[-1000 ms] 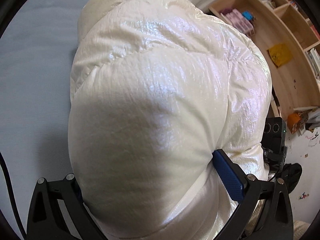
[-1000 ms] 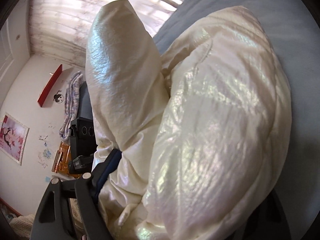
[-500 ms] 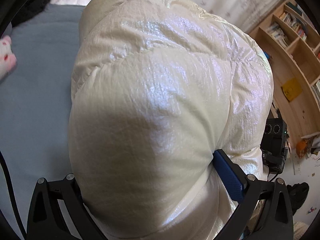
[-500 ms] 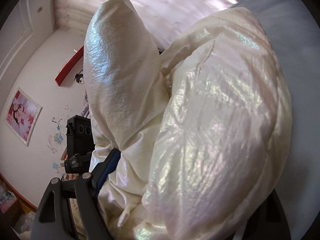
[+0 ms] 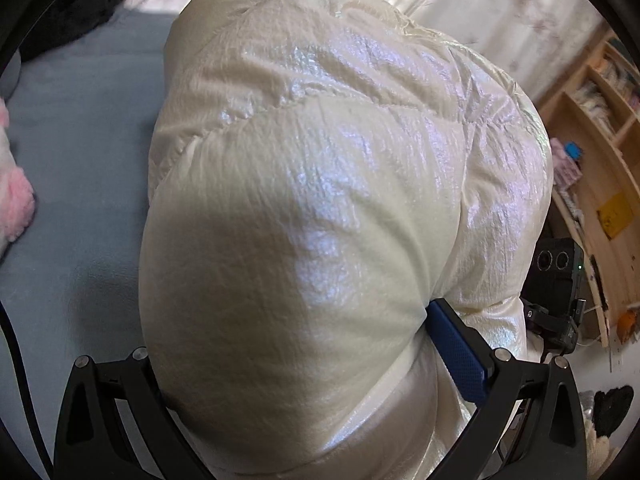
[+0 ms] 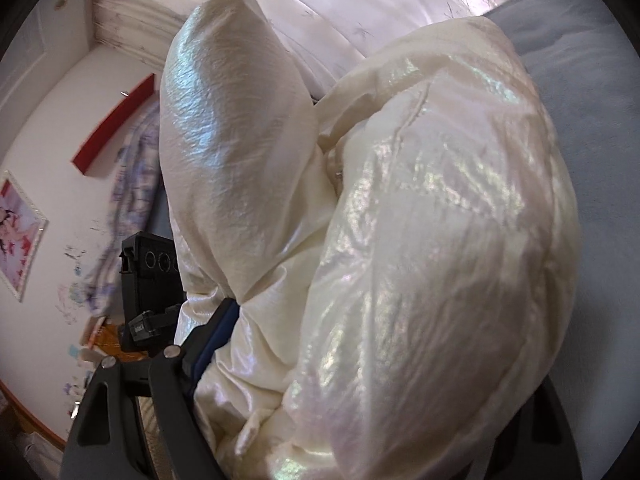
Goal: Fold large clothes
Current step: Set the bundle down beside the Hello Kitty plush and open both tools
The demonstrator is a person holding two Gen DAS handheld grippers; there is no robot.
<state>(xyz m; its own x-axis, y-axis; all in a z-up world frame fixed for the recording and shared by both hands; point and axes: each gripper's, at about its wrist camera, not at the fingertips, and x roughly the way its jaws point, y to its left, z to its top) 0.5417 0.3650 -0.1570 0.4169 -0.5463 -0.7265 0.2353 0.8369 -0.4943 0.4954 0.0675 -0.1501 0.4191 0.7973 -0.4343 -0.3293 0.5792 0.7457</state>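
Observation:
A shiny cream puffer jacket (image 5: 328, 208) fills the left wrist view and bulges between my left gripper's (image 5: 304, 392) fingers, which are shut on its thick fabric. Only the blue pad of the right finger (image 5: 456, 356) shows. In the right wrist view the same jacket (image 6: 420, 260) is bunched between my right gripper's (image 6: 360, 380) fingers, which are shut on it. A padded sleeve or fold (image 6: 224, 152) sticks up at the left. The jacket hangs above the blue-grey bed (image 5: 80, 184).
A pink and white plush thing (image 5: 14, 196) lies at the bed's left edge. A wooden bookshelf (image 5: 600, 184) stands to the right. The other gripper's camera body (image 5: 558, 276) shows beside the jacket. Curtains (image 6: 360, 4) and a wall with a picture (image 6: 20, 232) lie behind.
Both grippers have swung with the jacket held. The left view now shows more of the bed and the plush thing. The right view has tilted toward the curtains and wall.

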